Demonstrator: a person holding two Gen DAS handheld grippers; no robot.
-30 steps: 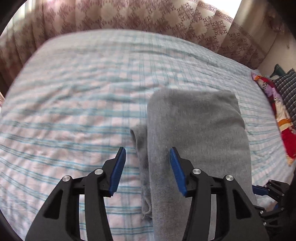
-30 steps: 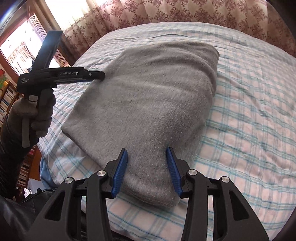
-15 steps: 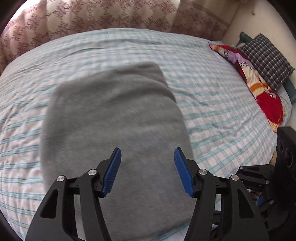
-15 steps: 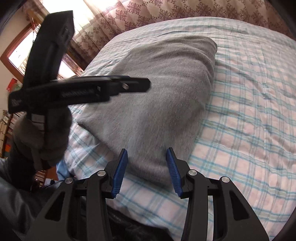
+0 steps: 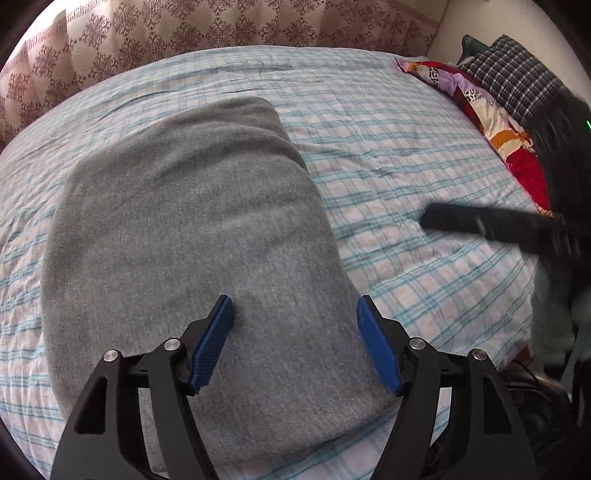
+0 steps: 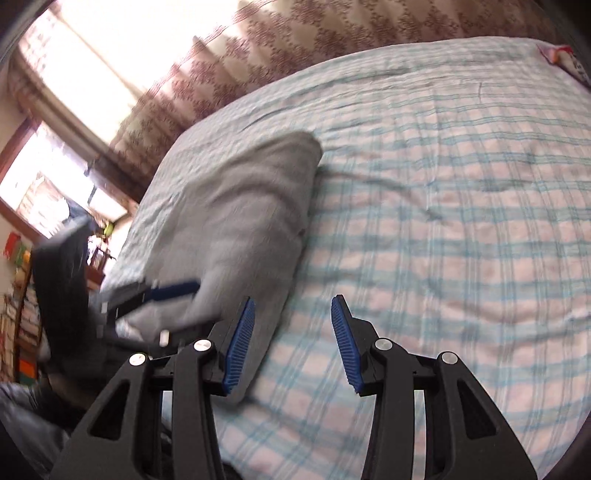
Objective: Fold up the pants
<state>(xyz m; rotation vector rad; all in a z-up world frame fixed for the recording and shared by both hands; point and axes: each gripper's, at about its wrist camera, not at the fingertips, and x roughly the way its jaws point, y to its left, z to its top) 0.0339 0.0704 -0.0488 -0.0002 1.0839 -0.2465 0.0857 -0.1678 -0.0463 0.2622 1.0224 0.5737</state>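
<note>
I see folded grey pants (image 5: 192, 258) near the bed's (image 5: 406, 155) front edge; my left gripper (image 5: 295, 314) and right gripper (image 6: 291, 314) hover wide open, holding nothing.

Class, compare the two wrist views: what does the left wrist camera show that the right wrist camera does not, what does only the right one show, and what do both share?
Only the left wrist view shows the dark checked pillow and the colourful red quilt at the bed's far right corner.

Only the right wrist view shows the bright window, blurred.

Both show the folded grey pants lying on the checked bed sheet, the patterned curtain, and both claws, left claw and right claw, open and holding nothing.
</note>
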